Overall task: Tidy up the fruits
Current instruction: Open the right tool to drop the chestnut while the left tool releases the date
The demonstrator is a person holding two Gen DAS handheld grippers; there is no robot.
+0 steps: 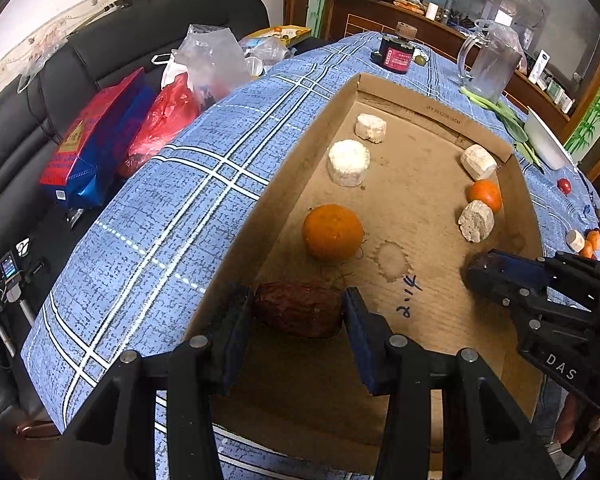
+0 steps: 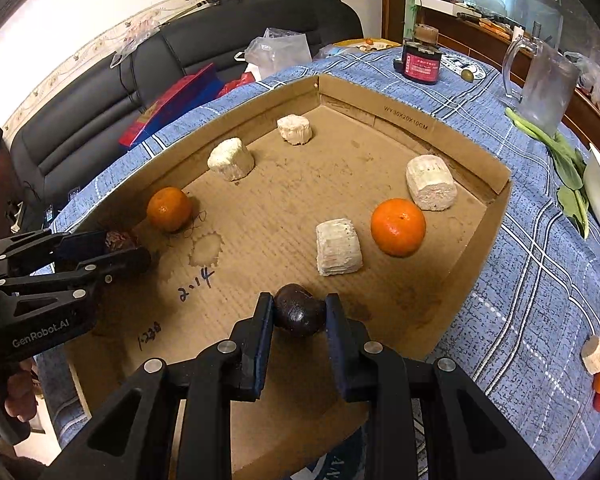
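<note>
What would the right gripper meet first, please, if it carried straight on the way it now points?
Probably the brown cardboard box floor. The right gripper, its jaws shut on a dark, wrinkled round fruit, points steeply down into the box; the white crumbly block lies just ahead.

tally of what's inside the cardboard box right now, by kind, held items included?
Oranges: 2, one at the left wall, one on the right.
White puffed cakes: 4.
Dark reddish wrinkled fruit: 1, clamped in the left gripper.
Dark round fruit: 1, clamped in the right gripper.
Total: 8, all over the cardboard box.
</note>
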